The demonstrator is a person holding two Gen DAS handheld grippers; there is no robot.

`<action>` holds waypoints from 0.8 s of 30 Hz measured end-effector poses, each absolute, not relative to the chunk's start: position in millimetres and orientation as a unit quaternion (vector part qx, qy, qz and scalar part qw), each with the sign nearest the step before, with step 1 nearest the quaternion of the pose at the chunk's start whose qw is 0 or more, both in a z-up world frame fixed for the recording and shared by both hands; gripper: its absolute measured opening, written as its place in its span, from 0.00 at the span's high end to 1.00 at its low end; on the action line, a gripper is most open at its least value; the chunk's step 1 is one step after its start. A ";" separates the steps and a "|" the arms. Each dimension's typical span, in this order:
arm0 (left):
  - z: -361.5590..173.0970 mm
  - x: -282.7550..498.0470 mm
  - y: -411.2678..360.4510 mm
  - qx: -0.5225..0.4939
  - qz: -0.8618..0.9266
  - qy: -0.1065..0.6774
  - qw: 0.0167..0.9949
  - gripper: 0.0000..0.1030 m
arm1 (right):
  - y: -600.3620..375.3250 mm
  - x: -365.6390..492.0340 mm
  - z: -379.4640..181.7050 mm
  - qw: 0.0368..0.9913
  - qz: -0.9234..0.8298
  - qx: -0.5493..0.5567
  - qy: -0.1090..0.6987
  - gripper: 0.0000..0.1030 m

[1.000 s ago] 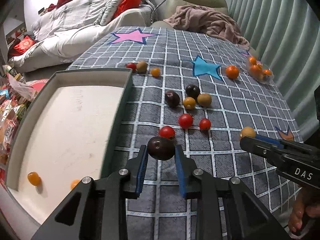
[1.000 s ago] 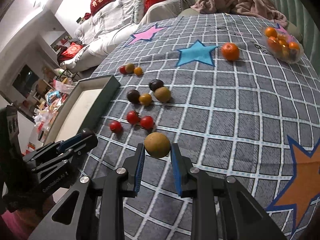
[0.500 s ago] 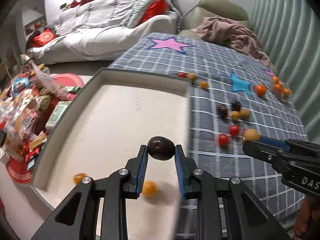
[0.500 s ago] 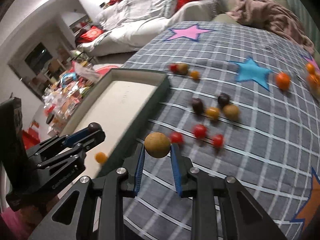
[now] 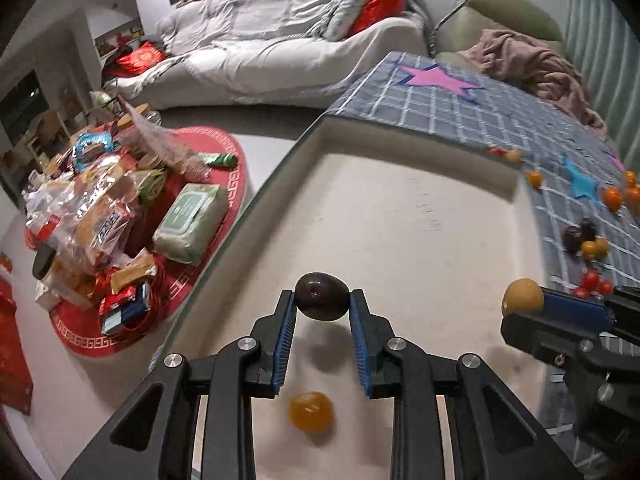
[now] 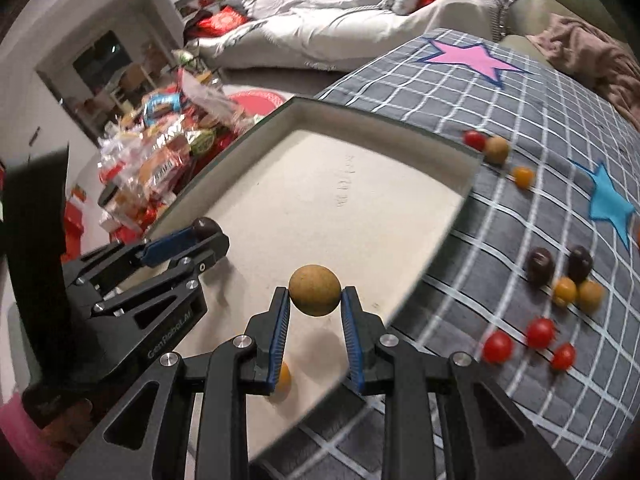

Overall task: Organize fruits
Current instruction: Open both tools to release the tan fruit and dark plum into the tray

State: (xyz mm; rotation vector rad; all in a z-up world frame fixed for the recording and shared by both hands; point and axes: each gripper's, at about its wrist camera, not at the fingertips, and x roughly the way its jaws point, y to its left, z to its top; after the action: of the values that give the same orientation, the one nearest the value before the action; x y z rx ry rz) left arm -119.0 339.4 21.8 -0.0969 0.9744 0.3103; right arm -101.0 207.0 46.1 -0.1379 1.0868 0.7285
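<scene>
Grippers L point(image 5: 322, 307) & R point(image 6: 314, 299) clamp dark plum point(image 5: 321, 297), tan fruit point(image 6: 315, 289) over tray point(image 5: 400, 216); lower near its floor, clear of orange fruit point(image 5: 311, 412) at near edge, then open.

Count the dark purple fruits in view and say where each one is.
3: one dark purple fruit gripped in the left tool over the tray; two on the checked cloth. Others may be hidden.
</scene>
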 end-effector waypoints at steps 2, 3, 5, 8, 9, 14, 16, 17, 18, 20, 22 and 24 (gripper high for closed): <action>17.1 -117.1 343.4 -0.046 0.152 0.473 0.867 0.72 | 217.2 -100.2 39.4 0.787 0.339 -0.076 0.510 0.72; 15.3 -116.9 344.6 -0.045 0.153 0.475 0.865 0.72 | 220.0 -99.7 36.9 0.785 0.339 -0.080 0.513 0.72; 11.3 -115.9 345.9 -0.043 0.154 0.480 0.863 0.72 | 225.6 -100.1 30.3 0.780 0.338 -0.090 0.518 0.72; 11.2 -115.8 344.2 -0.033 0.156 0.477 0.864 0.72 | 231.2 -104.6 28.9 0.784 0.335 -0.114 0.511 0.72; 11.2 -115.5 343.3 -0.030 0.157 0.477 0.864 0.72 | 232.5 -105.9 29.0 0.784 0.335 -0.119 0.508 0.72; 11.2 -115.3 345.3 -0.035 0.156 0.478 0.863 0.70 | 232.6 -108.2 31.7 0.787 0.334 -0.125 0.504 0.58; 11.5 -116.4 346.7 -0.033 0.165 0.478 0.862 0.50 | 230.2 -108.5 33.8 0.791 0.328 -0.127 0.501 0.52; 11.9 -117.5 348.1 -0.031 0.172 0.476 0.862 0.33 | 227.4 -107.8 34.9 0.791 0.327 -0.122 0.502 0.50; 13.4 -119.8 349.2 -0.032 0.177 0.469 0.864 0.31 | 225.2 -107.4 36.4 0.791 0.331 -0.114 0.502 0.47; 14.8 -121.5 348.9 -0.033 0.175 0.467 0.866 0.31 | 219.3 -108.0 42.9 0.795 0.331 -0.102 0.497 0.42; 14.6 -122.0 348.1 -0.034 0.175 0.471 0.864 0.31 | 215.0 -108.6 48.4 0.801 0.327 -0.099 0.491 0.30; 15.7 -123.2 345.5 -0.035 0.173 0.472 0.864 0.31 | 208.3 -109.3 55.8 0.803 0.333 -0.085 0.486 0.22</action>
State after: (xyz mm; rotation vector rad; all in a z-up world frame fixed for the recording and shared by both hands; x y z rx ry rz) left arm -123.2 345.5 15.7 -0.0728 0.9903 0.3620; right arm -109.3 208.3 55.8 -0.1824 1.0417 0.7144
